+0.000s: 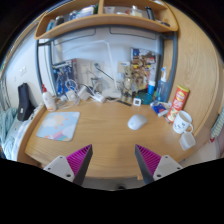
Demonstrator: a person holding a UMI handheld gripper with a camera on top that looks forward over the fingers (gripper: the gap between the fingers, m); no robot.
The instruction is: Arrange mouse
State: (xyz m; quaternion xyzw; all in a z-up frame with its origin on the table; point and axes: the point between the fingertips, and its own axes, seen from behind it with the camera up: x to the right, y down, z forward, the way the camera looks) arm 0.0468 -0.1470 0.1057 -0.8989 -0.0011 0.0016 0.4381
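Note:
A white mouse [137,122] lies on the wooden desk [100,130], beyond my fingers and a little to the right. A pale patterned mouse pad [58,125] lies on the left part of the desk, apart from the mouse. My gripper [112,160] is held over the desk's near edge. Its two fingers with magenta pads [76,160] stand wide apart with nothing between them.
A white mug [183,123] and a red-orange canister [178,101] stand at the right. Bottles, cables and small items crowd the back of the desk [110,92]. A shelf [105,22] hangs above. A dark bag [25,100] sits at the left.

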